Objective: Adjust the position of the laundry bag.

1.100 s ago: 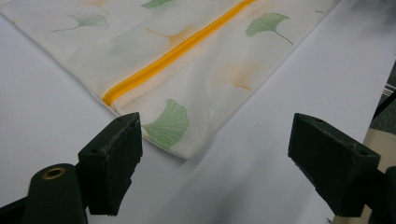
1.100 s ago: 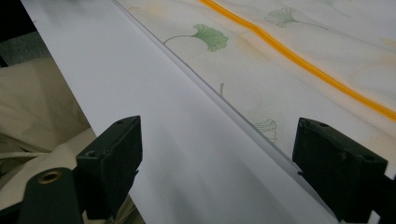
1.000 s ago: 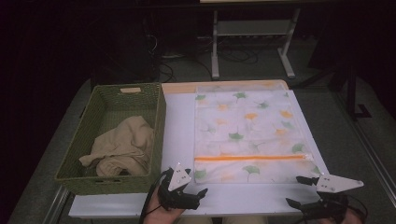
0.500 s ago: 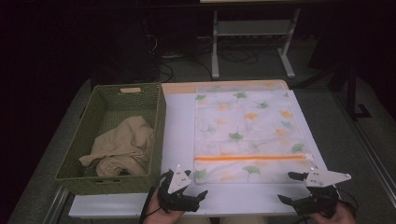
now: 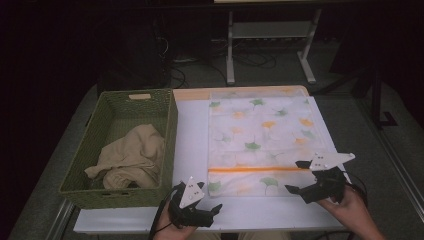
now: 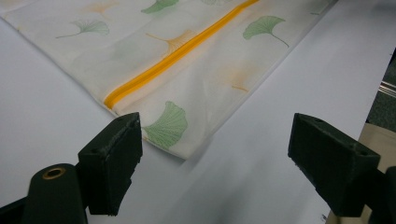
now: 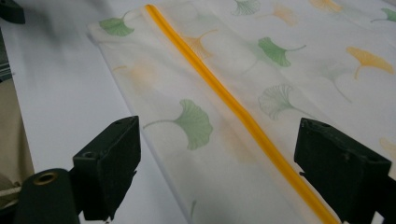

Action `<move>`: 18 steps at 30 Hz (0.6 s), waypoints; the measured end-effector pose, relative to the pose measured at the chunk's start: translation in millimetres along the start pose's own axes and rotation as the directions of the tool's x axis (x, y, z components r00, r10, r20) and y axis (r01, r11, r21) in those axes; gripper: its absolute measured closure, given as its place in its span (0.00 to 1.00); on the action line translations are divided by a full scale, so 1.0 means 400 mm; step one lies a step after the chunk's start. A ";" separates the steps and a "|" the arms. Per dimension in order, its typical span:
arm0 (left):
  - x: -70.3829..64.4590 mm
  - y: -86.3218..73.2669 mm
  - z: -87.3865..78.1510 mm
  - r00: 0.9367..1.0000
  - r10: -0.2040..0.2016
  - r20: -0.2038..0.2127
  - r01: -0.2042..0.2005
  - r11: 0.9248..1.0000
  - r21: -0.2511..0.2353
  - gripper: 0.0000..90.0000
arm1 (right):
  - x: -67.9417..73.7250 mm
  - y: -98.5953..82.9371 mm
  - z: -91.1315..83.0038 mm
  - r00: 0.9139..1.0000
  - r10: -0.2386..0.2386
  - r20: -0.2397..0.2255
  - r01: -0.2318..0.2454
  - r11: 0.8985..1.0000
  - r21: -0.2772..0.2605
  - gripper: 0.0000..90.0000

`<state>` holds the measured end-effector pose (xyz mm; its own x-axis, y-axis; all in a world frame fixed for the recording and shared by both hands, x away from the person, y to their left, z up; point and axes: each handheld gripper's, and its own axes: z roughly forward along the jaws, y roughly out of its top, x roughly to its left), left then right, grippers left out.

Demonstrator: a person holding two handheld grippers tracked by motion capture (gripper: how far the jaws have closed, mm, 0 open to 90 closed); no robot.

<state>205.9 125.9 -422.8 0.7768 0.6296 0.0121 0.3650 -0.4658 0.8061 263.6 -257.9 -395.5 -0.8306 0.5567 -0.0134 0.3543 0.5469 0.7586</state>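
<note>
Between our left fingers [image 6: 215, 163], spread wide with nothing in them: the near left corner of the cloth [image 6: 177, 84], lying just ahead and flat on the white surface [image 6: 289, 116]. Between our right fingers [image 7: 217, 172], likewise spread and empty: the near edge of the same cloth, with its orange stripe [image 7: 233, 107] running off under the far finger.

Item: one thin cloth [image 5: 260, 140], pale, printed with green and orange fan-shaped leaves, spread flat on the right half of the surface, beside the basket [image 5: 75, 185].

Handling, as we judge it: light, soft, without any stiffness; it will droop and fold from wherever we lift it. Not fragile. Lying this flat, an edge may be hard to get a finger under, and the smooth surface may let it slide rather than lift.

Hold: the two near corners, one per side, pinched at the hem below the stripe.

Pose: left gripper [image 5: 192, 212] low at the front edge of the surface, angled toward the near left corner. Right gripper [image 5: 307, 182] at the near right corner, hand [image 5: 352, 207] behind it, forearm coming in from below.

Also present: a tan garment [image 5: 132, 157] crumpled in the green woven basket.
</note>
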 end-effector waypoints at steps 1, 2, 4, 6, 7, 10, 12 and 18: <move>0.000 -0.001 0.000 1.000 -0.004 0.001 0.004 1.000 -0.002 0.20 | -0.004 0.010 0.005 1.000 -0.002 -0.007 0.002 1.000 0.004 0.16; 0.000 -0.001 -0.001 1.000 -0.006 0.002 0.006 1.000 -0.005 0.20 | -0.007 0.021 0.011 1.000 -0.003 -0.017 0.003 1.000 0.008 0.16; 0.001 -0.003 0.000 1.000 -0.013 0.000 0.013 1.000 -0.006 0.20 | -0.015 0.044 0.029 0.999 -0.017 -0.032 0.018 1.000 0.017 0.15; 0.003 -0.003 -0.001 1.000 -0.015 -0.001 0.015 1.000 -0.004 0.20 | -0.020 0.063 0.047 0.999 -0.024 -0.049 0.026 0.999 0.029 0.15; 0.003 -0.002 -0.003 1.000 -0.010 -0.003 0.010 1.000 -0.006 0.20 | -0.024 0.075 0.058 0.998 -0.029 -0.058 0.031 0.998 0.045 0.15; 0.004 0.000 -0.005 1.000 0.002 -0.004 -0.002 1.000 -0.011 0.20 | -0.033 0.109 0.089 0.995 -0.047 -0.091 0.053 0.996 0.065 0.16; 0.004 0.001 -0.006 1.000 0.007 -0.010 -0.007 1.000 -0.010 0.20 | -0.039 0.134 0.112 0.992 -0.060 -0.115 0.069 0.994 0.080 0.16; -0.003 0.001 -0.010 1.000 0.011 -0.005 -0.011 1.000 -0.010 0.20 | -0.056 0.186 0.169 0.984 -0.083 -0.157 0.101 0.988 0.116 0.17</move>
<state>203.1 127.5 -420.4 0.7778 0.6281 0.0239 0.3516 -0.4662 0.8118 337.5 -187.7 -382.8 -0.9140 0.4047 0.0263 0.3157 0.6693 0.6726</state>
